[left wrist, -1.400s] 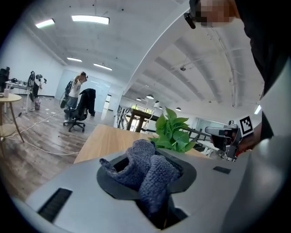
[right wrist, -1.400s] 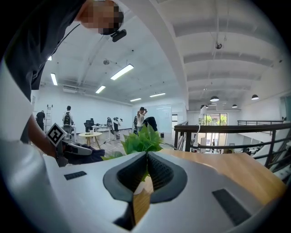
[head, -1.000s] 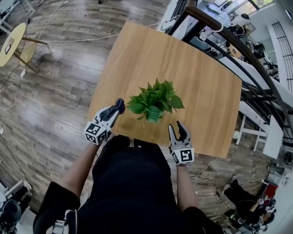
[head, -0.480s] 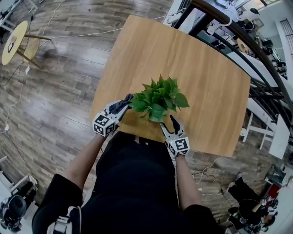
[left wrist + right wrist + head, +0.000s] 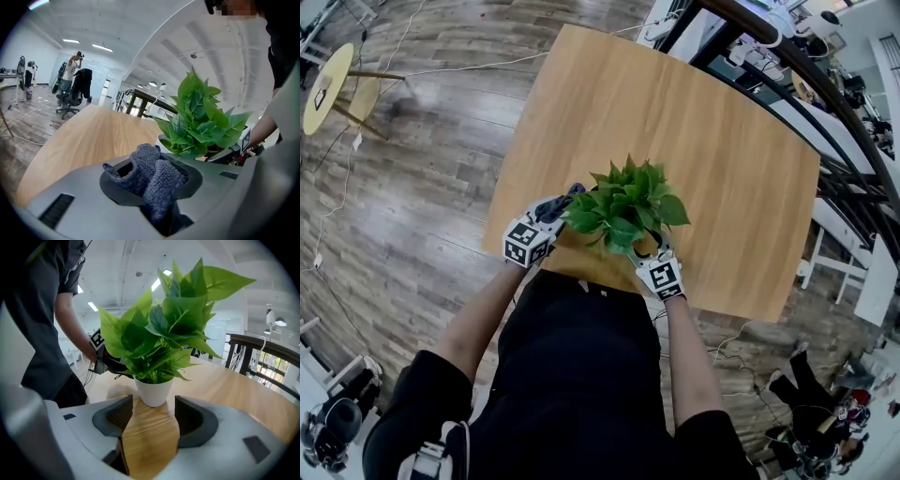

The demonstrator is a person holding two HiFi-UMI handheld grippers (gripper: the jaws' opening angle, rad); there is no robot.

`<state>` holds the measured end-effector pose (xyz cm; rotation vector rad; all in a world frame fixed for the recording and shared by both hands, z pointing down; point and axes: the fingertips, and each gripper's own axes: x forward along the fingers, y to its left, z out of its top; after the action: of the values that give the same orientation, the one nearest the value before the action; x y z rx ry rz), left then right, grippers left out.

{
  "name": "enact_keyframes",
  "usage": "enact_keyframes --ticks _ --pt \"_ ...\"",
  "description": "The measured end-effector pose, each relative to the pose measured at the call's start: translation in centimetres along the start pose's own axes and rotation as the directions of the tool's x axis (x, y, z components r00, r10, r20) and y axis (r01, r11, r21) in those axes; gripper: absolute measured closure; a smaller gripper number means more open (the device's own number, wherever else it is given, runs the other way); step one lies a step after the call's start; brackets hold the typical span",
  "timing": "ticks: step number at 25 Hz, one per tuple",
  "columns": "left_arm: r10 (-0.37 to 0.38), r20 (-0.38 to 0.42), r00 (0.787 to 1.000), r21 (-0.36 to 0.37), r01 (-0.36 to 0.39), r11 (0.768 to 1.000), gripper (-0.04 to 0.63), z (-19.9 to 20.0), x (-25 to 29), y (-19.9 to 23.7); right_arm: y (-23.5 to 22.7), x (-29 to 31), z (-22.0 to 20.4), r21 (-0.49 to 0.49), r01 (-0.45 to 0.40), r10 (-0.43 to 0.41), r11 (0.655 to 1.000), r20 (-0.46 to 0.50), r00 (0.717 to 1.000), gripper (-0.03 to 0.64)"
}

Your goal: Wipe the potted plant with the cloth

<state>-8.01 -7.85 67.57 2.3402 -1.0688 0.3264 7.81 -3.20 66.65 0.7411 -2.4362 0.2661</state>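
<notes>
A potted plant (image 5: 623,211) with broad green leaves stands in a white pot (image 5: 153,391) near the front edge of the wooden table (image 5: 722,159). My left gripper (image 5: 562,202) is shut on a dark blue-grey cloth (image 5: 150,176) and sits at the plant's left side, close to the leaves (image 5: 201,124). My right gripper (image 5: 656,251) is low at the plant's right front, its tips hidden under the leaves in the head view. In the right gripper view its jaws (image 5: 152,416) are opening. Only bare tabletop lies between them, and the pot stands just beyond the tips.
A dark railing and desks (image 5: 825,112) run along the table's right side. A round yellow side table (image 5: 328,84) stands on the wood floor at far left, with cables near it. An office chair (image 5: 70,96) and a standing person (image 5: 72,65) are far off.
Both grippers have closed in on the plant, the left to its leaves, the right down to the pot. The right jaws have spread wider.
</notes>
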Motion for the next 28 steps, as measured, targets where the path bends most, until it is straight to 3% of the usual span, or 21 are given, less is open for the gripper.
enact_keyframes --ticks 6,14,21,25,28 --pt "-0.06 0.02 0.998 -0.009 0.06 0.998 0.46 0.4 0.8 -0.6 -0.2 1.5 0.1 -0.083 -0.054 0.05 0.995 -0.055 0.997 0.347" --pt "-0.147 -0.013 0.989 0.07 0.148 0.987 0.46 -0.1 0.9 -2.7 0.3 2.7 0.9 -0.186 -0.118 0.102 0.975 -0.091 0.991 0.348" --pt "-0.165 -0.029 0.986 0.076 0.167 0.983 0.46 -0.8 0.7 -3.5 0.7 3.1 1.3 -0.132 -0.091 0.084 0.987 -0.062 0.995 0.348" --pt "-0.16 -0.032 0.987 0.068 0.162 0.984 0.46 -0.9 0.6 -3.3 -1.0 2.8 1.2 -0.076 -0.014 0.012 0.997 -0.029 0.999 0.348" --pt "-0.148 -0.032 0.989 0.064 0.15 0.987 0.46 -0.8 0.6 -2.6 -1.1 3.3 1.5 -0.072 -0.031 0.03 0.997 -0.014 0.999 0.347"
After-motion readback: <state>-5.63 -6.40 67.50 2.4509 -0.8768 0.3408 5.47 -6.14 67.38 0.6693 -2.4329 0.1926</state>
